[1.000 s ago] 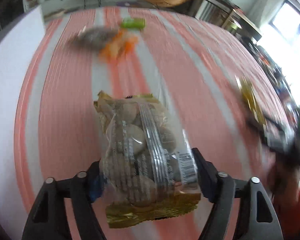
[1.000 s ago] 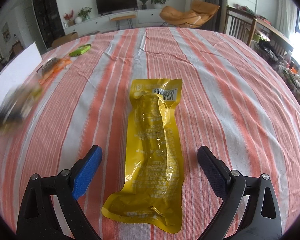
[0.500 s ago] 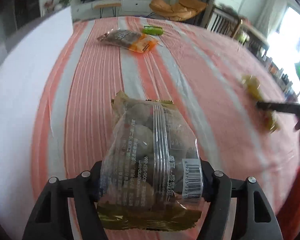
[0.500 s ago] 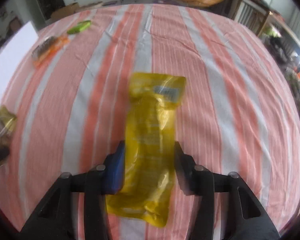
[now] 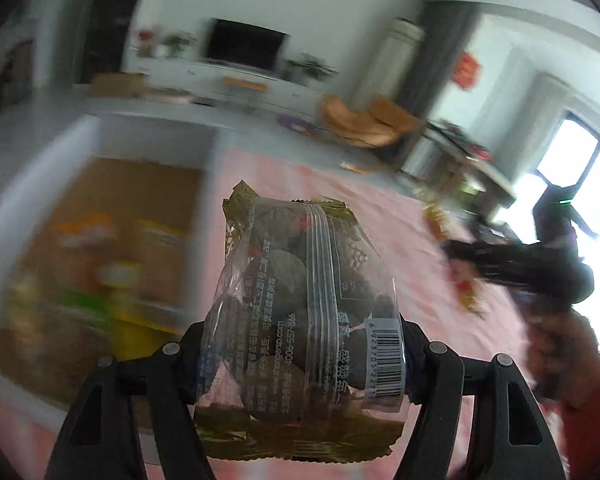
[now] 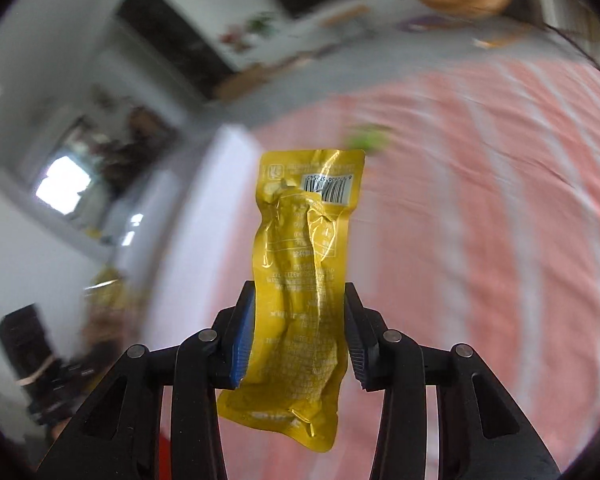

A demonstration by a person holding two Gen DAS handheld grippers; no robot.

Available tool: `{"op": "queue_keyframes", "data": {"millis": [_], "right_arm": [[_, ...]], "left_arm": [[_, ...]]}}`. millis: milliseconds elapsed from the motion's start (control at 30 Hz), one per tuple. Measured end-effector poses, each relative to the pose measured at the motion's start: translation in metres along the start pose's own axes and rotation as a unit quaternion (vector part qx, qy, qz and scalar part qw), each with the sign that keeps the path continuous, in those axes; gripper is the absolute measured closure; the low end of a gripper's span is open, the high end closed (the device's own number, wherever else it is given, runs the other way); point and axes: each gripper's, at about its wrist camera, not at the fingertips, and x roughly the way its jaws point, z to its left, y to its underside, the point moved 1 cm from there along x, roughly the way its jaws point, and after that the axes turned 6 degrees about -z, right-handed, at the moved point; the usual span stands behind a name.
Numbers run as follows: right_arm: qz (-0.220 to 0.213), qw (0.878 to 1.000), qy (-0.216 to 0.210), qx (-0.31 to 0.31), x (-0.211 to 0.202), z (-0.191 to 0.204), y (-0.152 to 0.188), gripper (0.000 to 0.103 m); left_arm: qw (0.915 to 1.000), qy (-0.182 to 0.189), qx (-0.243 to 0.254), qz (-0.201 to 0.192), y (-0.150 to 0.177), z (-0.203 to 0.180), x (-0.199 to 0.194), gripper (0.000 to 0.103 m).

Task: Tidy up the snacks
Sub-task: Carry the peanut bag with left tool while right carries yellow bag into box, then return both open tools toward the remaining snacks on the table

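Left wrist view shows the left gripper (image 5: 300, 354) with its jaws set fairly wide and pressed against both sides of a clear snack bag (image 5: 300, 312), which has gold crimped ends, a barcode sticker and dark round pieces inside. The bag sits between the two black fingers (image 5: 172, 396) and stands clear of the pink striped tablecloth (image 5: 400, 240) beneath it. To the left of the bag lies an open cardboard box (image 5: 112, 216) with white walls, holding blurred yellow, orange and green packets. At the right edge of the same view, the right gripper (image 5: 452, 246) appears as a dark blurred shape, held by a hand (image 5: 556, 340) with a red sleeve, and something yellow shows faintly at its tip. Right wrist view shows that gripper (image 6: 300, 332) closed down narrowly on a long yellow pouch (image 6: 304, 280), its blue pad (image 6: 242, 340) on one side and its dark pad (image 6: 354, 340) on the other both squeezing the lower half of the pouch. The pouch stands up between them with its barcode end farthest from the camera, lifted above the cloth. A small green packet (image 6: 368, 140) lies blurred on the cloth behind it.
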Motion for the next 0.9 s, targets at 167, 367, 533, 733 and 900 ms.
{"op": "queue_keyframes", "data": {"millis": [167,367,533,733,900], "right_arm": [[0.023,0.993,-0.102,-0.054,0.056,0.125,-0.005,0.060],[0.050,0.984,-0.129,-0.112,0.134,0.219,0.024,0.024],[0.021,0.984,-0.099,-0.144,0.136,0.213,0.042,0.014],[-0.040,0.978,0.031,-0.203,0.089,0.113,0.057,0.011],[-0.031,0.960,0.186,-0.205,0.058,-0.008,0.079,0.011]], "left_arm": [[0.9895,-0.141,-0.032,-0.005,-0.011,0.091,-0.010,0.032],[0.9754,-0.212,-0.058,-0.009,-0.007,0.140,-0.006,0.002],[0.9746,-0.205,-0.080,-0.042,-0.002,0.141,-0.012,0.000],[0.9773,-0.186,-0.066,-0.077,0.008,0.111,-0.027,0.000],[0.9780,-0.181,-0.074,-0.074,0.005,0.100,-0.023,0.000]]}}
